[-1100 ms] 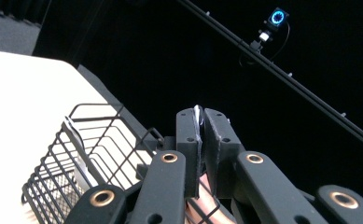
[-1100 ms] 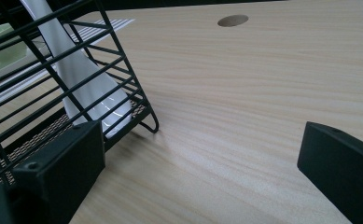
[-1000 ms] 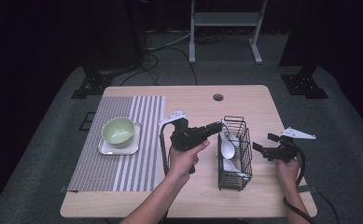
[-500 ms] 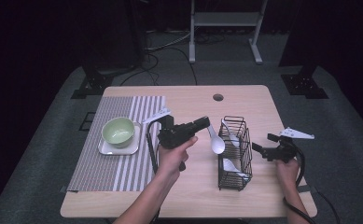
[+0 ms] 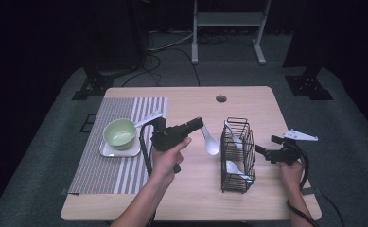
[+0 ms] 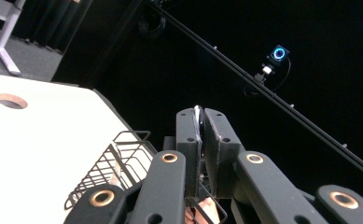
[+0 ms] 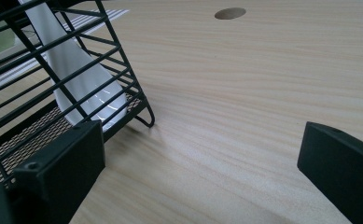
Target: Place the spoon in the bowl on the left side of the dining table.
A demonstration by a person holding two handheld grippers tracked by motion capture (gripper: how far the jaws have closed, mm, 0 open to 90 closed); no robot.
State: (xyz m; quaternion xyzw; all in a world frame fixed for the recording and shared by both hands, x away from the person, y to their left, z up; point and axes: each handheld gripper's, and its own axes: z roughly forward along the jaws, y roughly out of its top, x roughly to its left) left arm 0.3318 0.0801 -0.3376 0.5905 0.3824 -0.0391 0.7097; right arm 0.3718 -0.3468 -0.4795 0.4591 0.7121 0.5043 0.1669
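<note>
Left gripper (image 5: 198, 124): jaws clenched on the handle of a white spoon (image 5: 210, 142). In the left gripper view the two pads meet with only a thin white edge, the spoon handle (image 6: 198, 122), pinched between them. From the fingertips the spoon hangs outward and downward, its bowl just beyond the pads and clear above the table (image 5: 191, 189). The spoon is between the left fingertips and the black wire rack (image 5: 238, 158), near the rack's side but apart from it.

Right gripper (image 5: 262, 152): jaws released, standing wide apart with bare wood between them in the right gripper view, grasping nothing. One finger (image 7: 60, 175) sits just beside the foot of the wire rack (image 7: 76, 74); whether it touches the wire cannot be told. The other finger (image 7: 340, 165) is over open tabletop, well apart from the rack.

Inside the rack, just past the right gripper's near finger, a second white spoon (image 7: 83, 84) leans against the wires; the high view shows a further spoon (image 5: 232, 168) lower in the rack.

Behind the left hand (image 5: 167, 158), a green bowl (image 5: 119, 133) stands on a white plate (image 5: 107, 151) on a striped mat (image 5: 101, 175), well apart from the fingertips. A round hole (image 5: 221, 99) lies in the table beyond both grippers.
</note>
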